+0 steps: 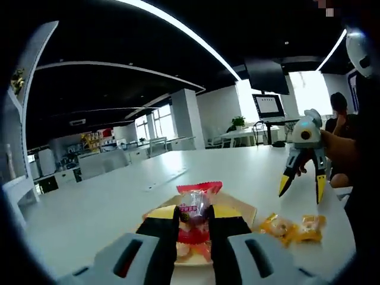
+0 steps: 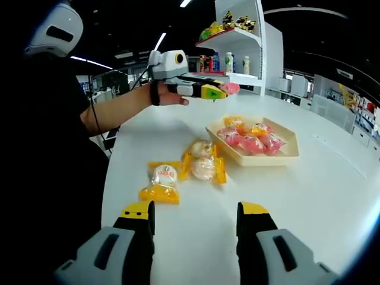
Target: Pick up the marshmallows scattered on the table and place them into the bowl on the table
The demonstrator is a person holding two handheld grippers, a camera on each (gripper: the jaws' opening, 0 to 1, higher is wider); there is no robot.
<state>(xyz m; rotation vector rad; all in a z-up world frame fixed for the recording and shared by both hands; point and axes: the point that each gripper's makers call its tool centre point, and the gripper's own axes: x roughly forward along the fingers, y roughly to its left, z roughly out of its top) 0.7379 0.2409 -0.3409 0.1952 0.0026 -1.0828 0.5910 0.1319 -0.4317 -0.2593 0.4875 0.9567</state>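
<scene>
Left tongs (image 1: pixel 193 222) clamp a red-wrapped marshmallow (image 1: pixel 196 208) above the bowl (image 2: pixel 252 155); right tongs (image 2: pixel 196 221) gape over yellow packets (image 2: pixel 203 161) mid-desk (image 2: pixel 332 190).

Bare table (image 2: pixel 332 196) right of bowl (image 2: pixel 285 155), 3 packets (image 2: pixel 203 161) blocking its near-left side

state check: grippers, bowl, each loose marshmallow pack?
Left gripper: shut on a red-wrapped marshmallow pack, held above the table over the bowl.
Right gripper: open, fingers apart, holding nothing.
Shallow beige square bowl: upright, holds several pink and yellow packs.
Yellow-wrapped marshmallow pack nearest the right gripper: lying on the white table.
Two yellow-wrapped packs beside the bowl: on the table, touching each other.
</scene>
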